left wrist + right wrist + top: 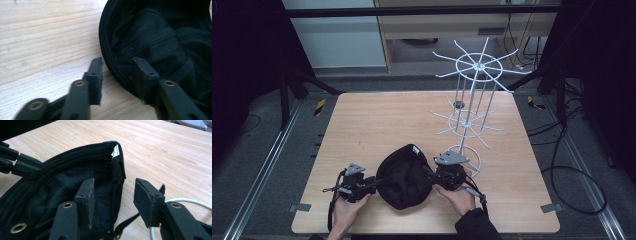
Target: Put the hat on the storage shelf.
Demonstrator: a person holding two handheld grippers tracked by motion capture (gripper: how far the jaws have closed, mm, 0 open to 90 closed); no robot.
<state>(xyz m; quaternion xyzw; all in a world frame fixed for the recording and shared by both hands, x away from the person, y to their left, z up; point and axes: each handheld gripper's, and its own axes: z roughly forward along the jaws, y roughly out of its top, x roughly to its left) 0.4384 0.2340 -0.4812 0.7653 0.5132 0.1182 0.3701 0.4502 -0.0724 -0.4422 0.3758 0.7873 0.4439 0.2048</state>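
Beside the white wire rack (474, 107), on the side nearest you, one black cap (404, 175) lies upside down on the wooden table (377, 120), its mesh lining and seam tapes facing up. Your two grippers flank it. Left gripper (374, 183): its jaws straddle the cap's rim, one finger (96, 75) outside on the bare wood, the other inside over the lining; a gap is visible on both sides, so the rim is bracketed but not yet pinched. Right gripper (430, 175): its jaws stand spread across the opposite edge, one pad (86, 195) inside the crown and the other (146, 200) outside above the table, next to the rack's ring base; neither presses the fabric.

Progress, judged from this layout: the approach to the cap looks complete on both sides, while the grasp itself is unfinished. Nothing hangs on the rack, and the cap rests fully on the table. If the work is to hang the cap, you still have to close both grips, lift, carry it toward the rack and seat it on a prong.

Count: one cap; one rack with two tiers of radiating prongs and one ring base; one table; two grippers, each with two fingers; two hands, one per gripper. Dark cables lie on the floor beyond the rack.
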